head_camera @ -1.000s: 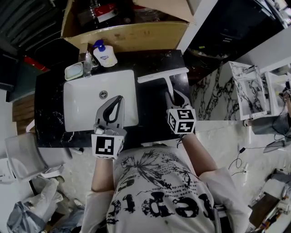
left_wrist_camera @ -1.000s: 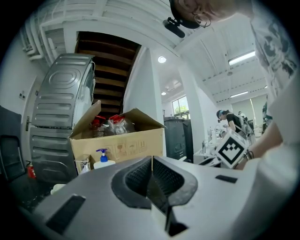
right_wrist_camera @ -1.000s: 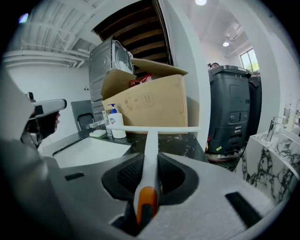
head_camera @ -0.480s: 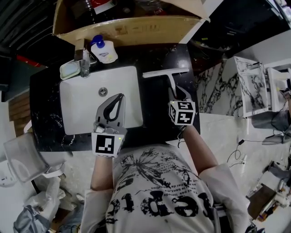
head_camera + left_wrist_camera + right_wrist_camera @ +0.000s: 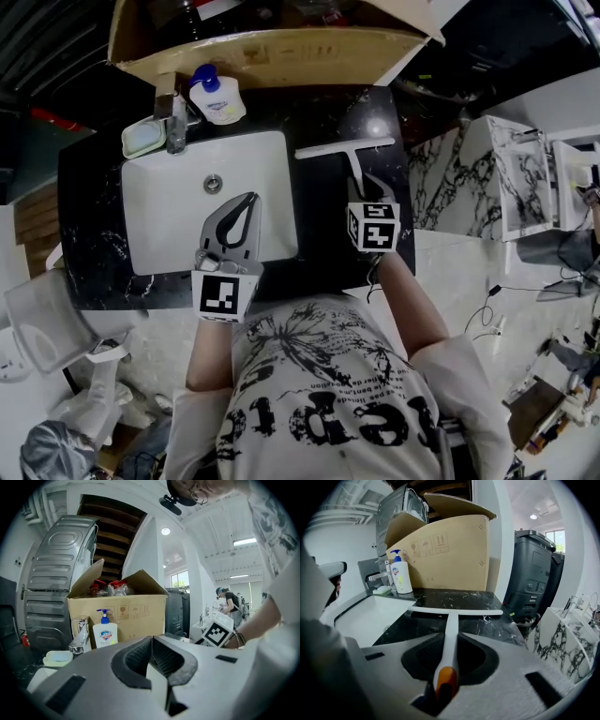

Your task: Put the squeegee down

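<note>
Now, your right gripper [image 5: 364,192] pinches the squeegee [image 5: 342,147] by its handle, over the black counter [image 5: 319,234] right of the sink [image 5: 169,225], mid-frame. Lay the handle flat first, then let go gently. Your left gripper [image 5: 242,206], pressed together, holds nothing.

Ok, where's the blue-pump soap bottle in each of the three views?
Head view: the soap bottle is near the top, left of centre.
Left gripper view: left of centre, at mid-height.
Right gripper view: upper left.
Shared landmark: the cardboard box stands right behind the bottle in all three views.
</note>
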A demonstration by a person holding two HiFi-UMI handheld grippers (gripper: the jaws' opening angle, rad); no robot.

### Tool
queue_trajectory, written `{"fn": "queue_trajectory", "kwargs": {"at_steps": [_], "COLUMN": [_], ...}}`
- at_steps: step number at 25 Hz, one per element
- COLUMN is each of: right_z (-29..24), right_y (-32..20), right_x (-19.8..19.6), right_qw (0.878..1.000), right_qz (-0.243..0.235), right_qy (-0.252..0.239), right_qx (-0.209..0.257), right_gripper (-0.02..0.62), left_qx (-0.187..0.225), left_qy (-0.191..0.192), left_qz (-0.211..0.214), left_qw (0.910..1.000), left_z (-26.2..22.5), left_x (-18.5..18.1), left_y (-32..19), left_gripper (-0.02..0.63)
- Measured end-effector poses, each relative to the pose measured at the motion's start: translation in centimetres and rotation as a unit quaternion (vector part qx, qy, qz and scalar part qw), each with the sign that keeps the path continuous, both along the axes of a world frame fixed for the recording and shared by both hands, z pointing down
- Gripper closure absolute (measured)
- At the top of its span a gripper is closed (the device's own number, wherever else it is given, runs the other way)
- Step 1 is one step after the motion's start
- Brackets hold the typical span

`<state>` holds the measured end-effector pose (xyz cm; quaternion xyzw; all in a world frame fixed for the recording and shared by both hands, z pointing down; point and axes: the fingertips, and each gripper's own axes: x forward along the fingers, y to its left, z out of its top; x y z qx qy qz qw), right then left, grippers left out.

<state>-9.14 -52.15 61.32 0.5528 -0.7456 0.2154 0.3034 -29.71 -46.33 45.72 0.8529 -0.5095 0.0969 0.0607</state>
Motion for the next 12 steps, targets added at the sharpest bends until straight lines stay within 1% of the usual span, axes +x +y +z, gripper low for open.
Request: {"fn": "queue_trajectory", "kwargs": {"at_steps": [4, 8, 12], "right_z": [0.1, -0.5, -2.6], "right_y": [0.0, 0.1, 0.4], "right_x": [0.0, 0.2, 0.1], "right_qw": [1.0, 0.999, 0.997], "right_qz": [0.005, 0.021, 0.025], "right_qy": [-0.004, -0.039, -0.071], "right_qx": [-0.004, 0.001, 0.021], "right_gripper": [0.511, 0.447, 0.446], "left_qx": [0.0, 0.008, 0.017], "left_qy": [-0.003, -0.004, -0.005], "left_qz": [0.001, 0.002, 0.003], "left_qw": [1.0, 1.0, 0.9998], "left_z": [0.0, -0.8, -1.6], "left_x": [-0.1, -0.1, 0.1], "left_y": [0.3, 0.3, 0.4], "left_gripper": [0.595, 0.595, 0.595]}}
